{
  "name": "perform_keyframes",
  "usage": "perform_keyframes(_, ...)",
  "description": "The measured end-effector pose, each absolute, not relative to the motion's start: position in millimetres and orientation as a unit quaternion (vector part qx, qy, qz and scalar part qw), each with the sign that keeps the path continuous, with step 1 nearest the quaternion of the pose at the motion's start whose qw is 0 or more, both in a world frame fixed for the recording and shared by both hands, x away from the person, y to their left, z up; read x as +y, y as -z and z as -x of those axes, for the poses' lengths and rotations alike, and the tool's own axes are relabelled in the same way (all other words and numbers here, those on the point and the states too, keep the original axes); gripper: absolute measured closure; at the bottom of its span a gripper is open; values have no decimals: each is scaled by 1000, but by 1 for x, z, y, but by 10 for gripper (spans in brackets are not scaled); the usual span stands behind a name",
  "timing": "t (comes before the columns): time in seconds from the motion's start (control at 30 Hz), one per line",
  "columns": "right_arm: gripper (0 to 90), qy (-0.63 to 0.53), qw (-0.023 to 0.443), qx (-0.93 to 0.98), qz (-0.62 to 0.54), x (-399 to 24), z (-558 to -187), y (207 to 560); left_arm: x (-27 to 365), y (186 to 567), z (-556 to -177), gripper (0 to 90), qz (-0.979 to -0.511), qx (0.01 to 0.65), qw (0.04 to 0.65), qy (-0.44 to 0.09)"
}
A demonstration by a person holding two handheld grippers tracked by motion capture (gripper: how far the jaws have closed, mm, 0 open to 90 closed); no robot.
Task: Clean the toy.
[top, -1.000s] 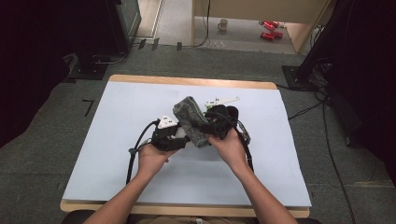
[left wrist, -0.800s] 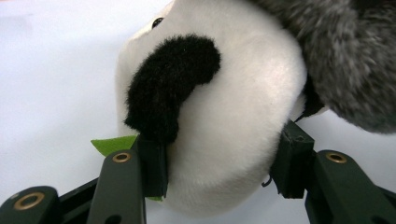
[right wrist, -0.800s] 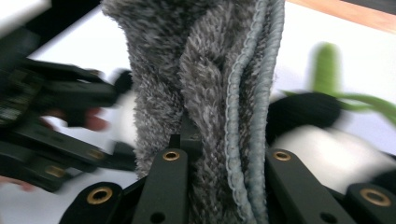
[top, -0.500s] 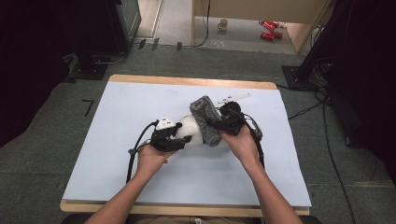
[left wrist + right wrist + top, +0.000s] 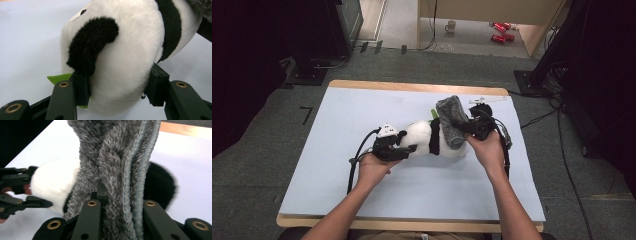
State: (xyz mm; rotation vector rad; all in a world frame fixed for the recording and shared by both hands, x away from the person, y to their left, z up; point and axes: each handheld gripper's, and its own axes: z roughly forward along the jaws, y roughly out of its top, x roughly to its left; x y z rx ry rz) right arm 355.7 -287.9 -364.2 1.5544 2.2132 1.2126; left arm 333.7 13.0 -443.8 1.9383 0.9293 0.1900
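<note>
Between the jaws of the left gripper (image 5: 117,90) sits the head of a plush panda (image 5: 125,50); the pads press into the white fur on both sides, one just under a black ear, the jaws roughly half spread. A scrap of green felt (image 5: 58,78) pokes out beside the left pad. Across from it, the right gripper (image 5: 120,205) is clamped tight on a folded grey fuzzy cloth (image 5: 117,157), its ribbed blue-grey hem running up between the jaws.

From the high view, the left gripper (image 5: 404,148) holds the panda (image 5: 422,137) lying on its side near the middle of the pale blue mat (image 5: 337,125), while the right gripper (image 5: 469,129) lifts the cloth (image 5: 451,120) over the toy's far end, draped on its black band. I can read no label or writing on toy, cloth or grippers.

The left gripper view gives the panda's eye and ear up close. The right gripper view shows the cloth's weave, a blurred black limb behind it, and the left gripper off to one side.

The mat's right edge lies near the right hand (image 5: 487,150); broad bare mat stretches left and toward the person. A wooden table rim (image 5: 412,86) borders the far side.
</note>
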Motion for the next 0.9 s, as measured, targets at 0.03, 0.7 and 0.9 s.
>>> perform_keyframes(0.03, 787, -409, 90, 740, -527, -292, -356, 364, 13, 444, -334, 472, -791, 380, 473, -77)
perform_keyframes(0.7, 788, -464, 72, 706, -530, -311, -347, 344, 15, 446, -336, 470, -782, 392, 479, -70)
perform_keyframes(0.9, 785, -485, 59, 725, -486, -274, -341, 333, 13, 446, -330, 469, -781, 392, 478, -85)
